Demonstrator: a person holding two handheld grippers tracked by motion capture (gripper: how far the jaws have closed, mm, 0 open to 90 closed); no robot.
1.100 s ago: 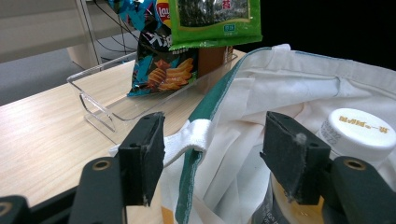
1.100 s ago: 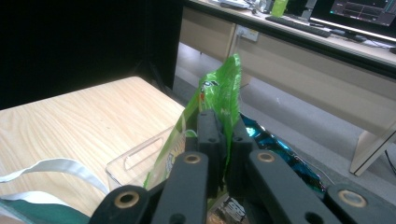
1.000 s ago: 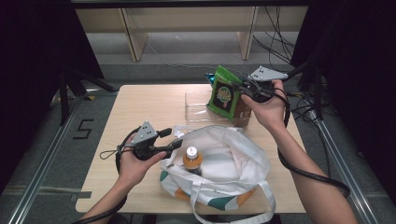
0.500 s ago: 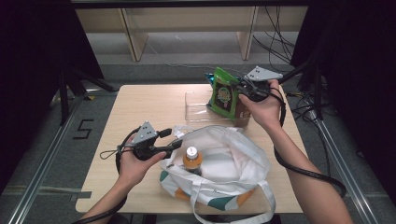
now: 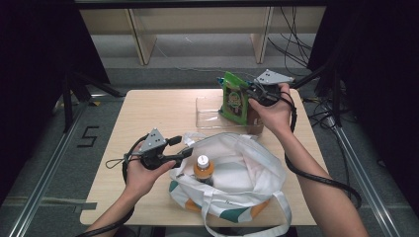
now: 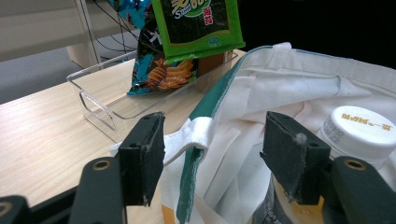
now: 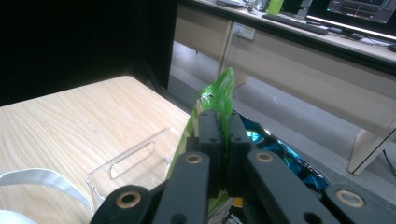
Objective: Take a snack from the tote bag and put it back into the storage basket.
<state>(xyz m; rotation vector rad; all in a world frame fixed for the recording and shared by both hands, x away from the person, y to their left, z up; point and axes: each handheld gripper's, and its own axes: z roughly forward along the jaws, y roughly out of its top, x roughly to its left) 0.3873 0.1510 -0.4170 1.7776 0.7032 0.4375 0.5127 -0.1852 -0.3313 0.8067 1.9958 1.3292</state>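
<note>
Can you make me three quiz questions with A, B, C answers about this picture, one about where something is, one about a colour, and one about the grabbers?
1. Where is the bottle?
A. in the white bag
B. on the floor
C. in the clear tray

2. What colour is the packet being held?
A. red
B. green
C. yellow

3. How is the left gripper?
A. shut on the bottle
B. shut on the packet
C. open

Answers: 1 A, its white cap pokes out of the bag. 2 B, the right gripper pinches a green packet. 3 C, its jaws stand apart around the bag's rim.
</note>
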